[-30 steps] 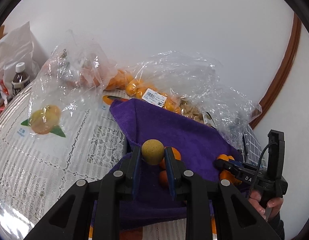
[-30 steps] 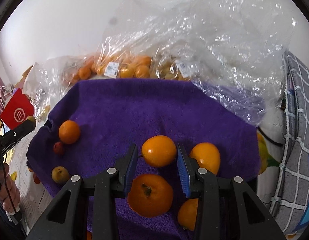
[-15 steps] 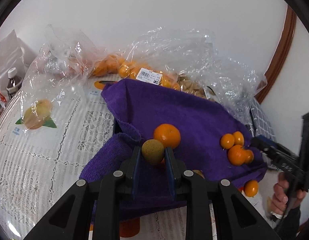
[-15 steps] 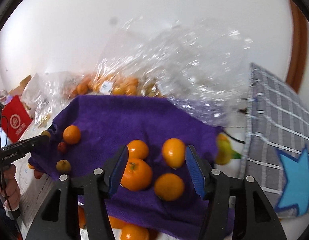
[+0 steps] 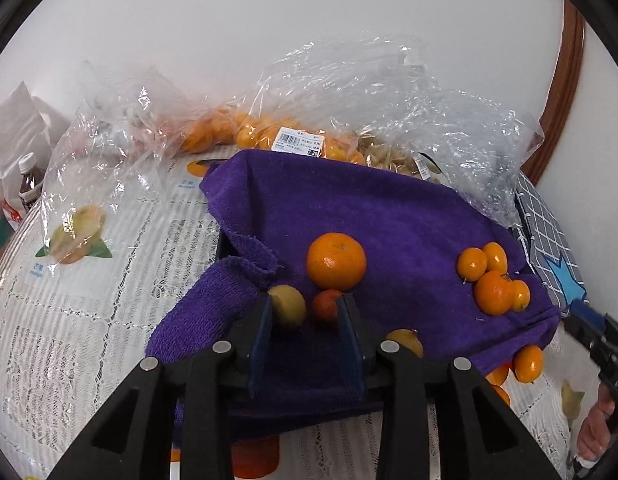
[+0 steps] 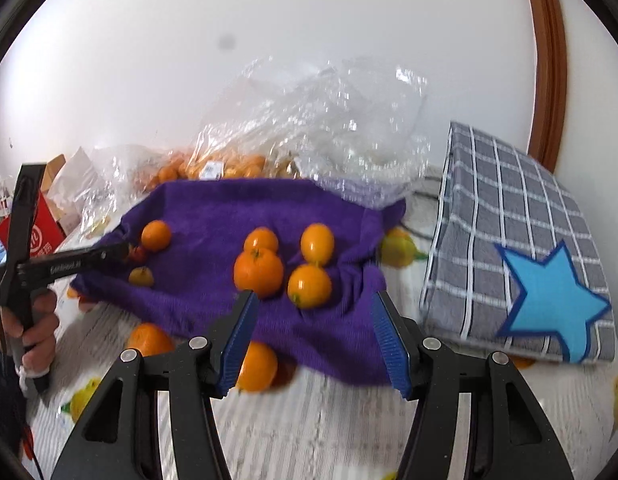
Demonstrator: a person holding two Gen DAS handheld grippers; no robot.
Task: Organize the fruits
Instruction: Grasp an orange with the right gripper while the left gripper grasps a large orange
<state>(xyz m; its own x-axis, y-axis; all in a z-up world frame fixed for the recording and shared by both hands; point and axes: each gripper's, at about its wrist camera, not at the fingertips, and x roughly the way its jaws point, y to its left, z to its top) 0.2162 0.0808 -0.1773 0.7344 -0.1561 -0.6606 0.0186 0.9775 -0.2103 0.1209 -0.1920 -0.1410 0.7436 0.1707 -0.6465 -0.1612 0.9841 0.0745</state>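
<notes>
A purple towel [image 5: 389, 220] lies over the lace tablecloth with loose fruit on it. My left gripper [image 5: 307, 312] hovers low at its near edge and its jaws are opening. A yellow-green fruit [image 5: 287, 306] rests on the towel against the left pad, with a small red fruit [image 5: 327, 306] beside it. A big orange [image 5: 336, 260] sits just beyond. My right gripper [image 6: 315, 300] stands open and holds nothing, just short of a cluster of oranges [image 6: 259, 272] on the towel [image 6: 229, 208]. The left gripper [image 6: 121, 248] shows at that view's left.
Clear plastic bags of oranges [image 5: 293, 140] pile up behind the towel. A grey checked cloth with a blue star [image 6: 509, 240] lies to the right. Loose oranges [image 6: 257, 366] sit at the towel's near edge. A bottle [image 5: 29, 180] and a red box [image 6: 37, 232] stand far left.
My left jaws have parted and the yellow-green fruit now rests on the towel. My right gripper let go of its orange, opened wide and drew back to the right.
</notes>
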